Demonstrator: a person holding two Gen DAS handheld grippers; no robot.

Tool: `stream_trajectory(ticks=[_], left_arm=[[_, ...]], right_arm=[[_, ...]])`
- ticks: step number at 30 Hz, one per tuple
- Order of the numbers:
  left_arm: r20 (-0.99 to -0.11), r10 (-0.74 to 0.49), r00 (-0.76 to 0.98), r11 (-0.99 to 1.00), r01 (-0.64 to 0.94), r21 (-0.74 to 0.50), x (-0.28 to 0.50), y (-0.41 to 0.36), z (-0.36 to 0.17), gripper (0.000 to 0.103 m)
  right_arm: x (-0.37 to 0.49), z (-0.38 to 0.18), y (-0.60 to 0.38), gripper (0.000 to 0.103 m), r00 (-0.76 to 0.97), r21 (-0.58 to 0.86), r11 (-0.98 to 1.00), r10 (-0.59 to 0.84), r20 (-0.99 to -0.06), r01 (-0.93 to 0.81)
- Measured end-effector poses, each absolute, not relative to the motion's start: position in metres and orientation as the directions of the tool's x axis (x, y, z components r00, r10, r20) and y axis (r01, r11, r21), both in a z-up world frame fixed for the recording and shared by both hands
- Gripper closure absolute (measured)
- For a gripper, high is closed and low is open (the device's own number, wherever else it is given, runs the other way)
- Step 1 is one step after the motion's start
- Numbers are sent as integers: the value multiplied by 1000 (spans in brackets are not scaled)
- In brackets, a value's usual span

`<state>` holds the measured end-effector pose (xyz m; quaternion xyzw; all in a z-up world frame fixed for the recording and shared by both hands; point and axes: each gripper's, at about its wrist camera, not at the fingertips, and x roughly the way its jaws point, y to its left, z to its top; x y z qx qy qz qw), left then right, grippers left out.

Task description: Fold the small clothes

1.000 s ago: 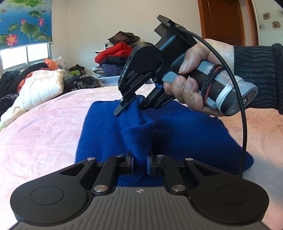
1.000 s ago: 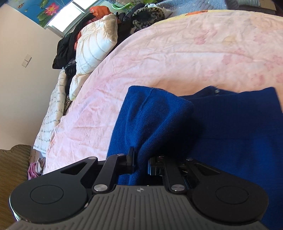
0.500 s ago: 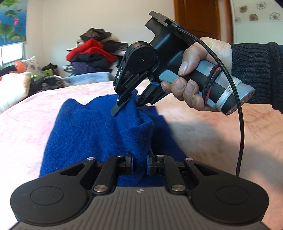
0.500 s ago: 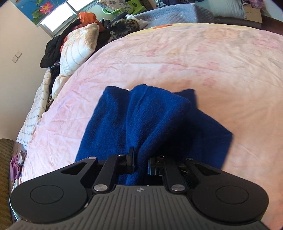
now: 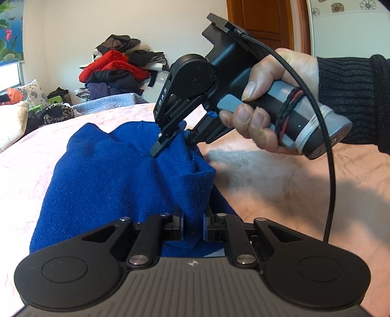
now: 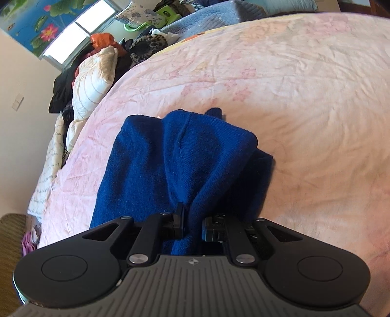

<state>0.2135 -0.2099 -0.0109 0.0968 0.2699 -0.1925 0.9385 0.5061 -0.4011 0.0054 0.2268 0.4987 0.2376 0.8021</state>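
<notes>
A dark blue knitted garment [image 5: 104,175] lies partly folded on the pink bedspread [image 5: 280,185]. My left gripper [image 5: 192,225] is shut on its near edge, with a fold of cloth rising between the jaws. My right gripper [image 5: 170,142] shows in the left wrist view, held by a hand, shut on the far part of the same raised fold. In the right wrist view the right gripper [image 6: 192,225] pinches the blue garment [image 6: 151,170], which drapes over itself on the bedspread [image 6: 292,97].
A pile of red, black and purple clothes [image 5: 117,70] sits at the far edge of the bed. White padded bedding and dark clothes [image 6: 92,75] lie at the bed's left end under a window. A wooden door [image 5: 265,22] stands behind.
Both grippers have carried the held edge of the blue garment over to the left, so the cloth that lay spread to the right is now folded over onto itself, baring pink bedspread there.
</notes>
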Motion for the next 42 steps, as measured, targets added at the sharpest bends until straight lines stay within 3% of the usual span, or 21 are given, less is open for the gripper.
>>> stream_trajectory(ticks=[3,5,6,7,9,10,12,16,19,24,25,26,33,38,42], left_arm=[[-546,-327,771,897,435,77,212,-207,-8,85],[-560,-349,752,885,460,67,208,-199,3,81],[-551,-375,745,878,476,47,204,-191,10,72],[-535,-396,746,873,487,34,199,-182,17,64],[-486,-416,768,870,491,31,190,-163,28,24],[-457,-415,786,876,481,32,187,-154,34,19],[-415,-414,810,889,459,10,189,-143,43,19],[-421,-471,775,866,496,-55,218,-162,40,19],[-488,-483,727,846,531,-46,240,-187,24,20],[-593,-580,559,769,615,-173,248,-211,-6,20],[-578,-568,586,782,603,-157,246,-212,-10,20],[-571,-565,595,786,600,-153,245,-213,-12,20],[-534,-594,602,774,609,-174,234,-195,1,20],[-408,-542,734,837,512,-191,223,-146,34,19],[-481,-402,779,911,392,-128,254,-150,31,19]], right_arm=[[505,-2,-413,82,406,662,743,639,-654,-103],[503,-2,-428,72,421,718,695,663,-618,-40],[500,2,-436,69,448,732,681,661,-601,-24],[497,8,-444,58,483,733,680,648,-588,-19],[492,26,-457,51,556,715,699,603,-573,-21],[491,35,-461,51,584,706,707,589,-558,-39],[493,51,-462,51,620,702,708,586,-521,-78],[514,62,-434,45,571,704,695,640,-515,-145],[534,60,-403,44,496,664,727,648,-578,-176],[547,41,-369,35,425,534,816,573,-701,-219],[549,32,-365,32,407,493,845,533,-742,-208],[548,23,-364,35,395,453,870,491,-776,-193],[540,34,-393,38,453,513,851,502,-737,-109],[520,74,-402,32,472,625,744,650,-595,-236],[522,87,-403,27,490,640,732,657,-573,-234]])
